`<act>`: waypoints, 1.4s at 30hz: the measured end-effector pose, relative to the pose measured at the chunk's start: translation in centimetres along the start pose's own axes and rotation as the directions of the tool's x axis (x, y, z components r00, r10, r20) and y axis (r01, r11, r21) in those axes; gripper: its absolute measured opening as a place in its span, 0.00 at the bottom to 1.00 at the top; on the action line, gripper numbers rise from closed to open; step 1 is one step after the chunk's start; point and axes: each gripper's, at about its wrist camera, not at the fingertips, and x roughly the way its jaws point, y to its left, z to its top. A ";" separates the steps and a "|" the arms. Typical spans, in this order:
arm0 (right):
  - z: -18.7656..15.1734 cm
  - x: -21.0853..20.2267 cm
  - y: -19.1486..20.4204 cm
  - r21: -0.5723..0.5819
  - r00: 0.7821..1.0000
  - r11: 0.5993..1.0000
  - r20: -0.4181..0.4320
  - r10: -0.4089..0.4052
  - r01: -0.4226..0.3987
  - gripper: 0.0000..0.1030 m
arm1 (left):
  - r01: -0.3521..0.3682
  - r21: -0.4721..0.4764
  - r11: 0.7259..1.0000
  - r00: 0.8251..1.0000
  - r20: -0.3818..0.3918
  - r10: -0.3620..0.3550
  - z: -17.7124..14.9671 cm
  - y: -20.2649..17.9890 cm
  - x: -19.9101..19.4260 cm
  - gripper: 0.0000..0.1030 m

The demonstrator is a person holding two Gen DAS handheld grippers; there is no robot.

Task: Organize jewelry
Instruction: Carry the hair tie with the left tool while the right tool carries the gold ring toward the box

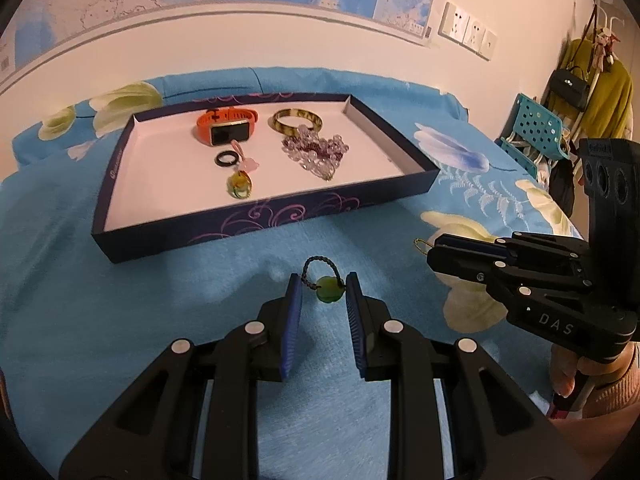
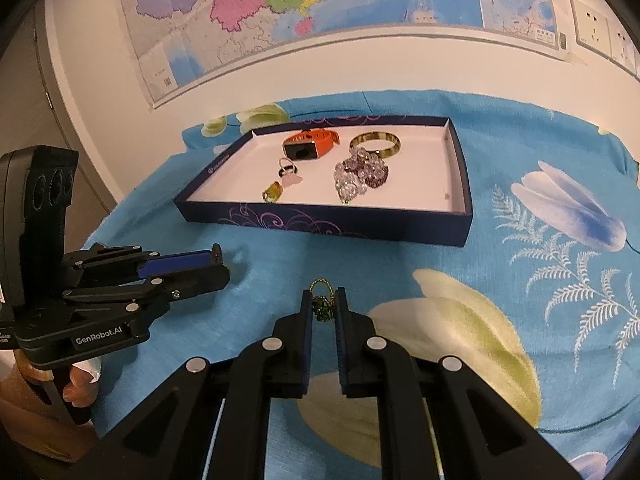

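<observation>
A dark blue tray [image 1: 256, 216] [image 2: 320, 220] lies on the blue floral cloth. It holds an orange watch [image 1: 226, 126] [image 2: 310, 145], a bangle [image 1: 297, 121] [image 2: 376, 143], a crystal bead bracelet [image 1: 316, 151] [image 2: 360, 174], a black ring [image 1: 226, 159] and an amber pendant [image 1: 239, 188] [image 2: 273, 193]. My left gripper [image 1: 323, 292] is open around a green bead charm [image 1: 329, 289] on a dark cord, lying on the cloth. My right gripper [image 2: 323, 305] is open, jaws narrow, around a dark green charm [image 2: 323, 309] with a gold chain loop [image 1: 420, 245].
The wall with a map [image 2: 280, 8] rises behind the tray. A turquoise chair [image 1: 532, 136] and a coat rack with bags [image 1: 592, 76] stand at the right. The right gripper body [image 1: 540, 280] is to the right of my left gripper.
</observation>
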 end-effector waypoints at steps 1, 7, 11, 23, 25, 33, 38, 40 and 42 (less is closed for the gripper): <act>0.1 -0.1 0.1 -0.001 1.000 1.000 0.004 0.001 -0.001 0.09 | -0.001 -0.002 1.000 1.000 0.005 0.001 0.0 0.1 -0.2 0.22; 0.7 -0.5 0.4 -0.001 0.999 1.000 0.033 0.009 -0.009 0.09 | -0.007 -0.007 1.000 0.999 0.035 0.007 0.5 0.2 -1.2 0.22; 1.2 -0.8 0.6 -0.005 0.998 1.000 0.053 0.017 -0.016 0.09 | -0.007 -0.011 1.000 0.999 0.051 0.007 0.8 0.4 -1.8 0.22; 2.1 -1.6 0.9 -0.018 0.994 0.999 0.102 0.031 -0.030 0.09 | -0.013 -0.014 1.000 0.996 0.088 0.014 1.5 0.5 -2.9 0.22; 2.2 -1.6 0.9 -0.019 0.994 0.999 0.107 0.036 -0.034 0.09 | -0.012 -0.014 1.000 0.996 0.091 0.014 1.5 0.4 -3.0 0.22; 2.8 -1.8 1.2 -0.030 0.991 0.999 0.127 0.043 -0.040 0.09 | -0.016 -0.017 1.000 0.994 0.106 0.017 1.8 0.4 -3.3 0.22; 3.1 -2.0 1.2 -0.033 0.989 0.999 0.139 0.043 -0.039 0.09 | -0.017 -0.017 1.000 0.993 0.118 0.019 2.1 0.4 -3.6 0.22; 3.2 -2.0 1.3 -0.036 0.989 0.999 0.141 0.044 -0.039 0.09 | -0.017 -0.018 1.000 0.992 0.124 0.019 2.3 0.5 -3.7 0.22; 3.4 -2.0 1.3 -0.038 0.988 0.999 0.145 0.044 -0.039 0.09 | -0.017 -0.019 1.000 0.991 0.130 0.019 2.4 0.6 -3.9 0.22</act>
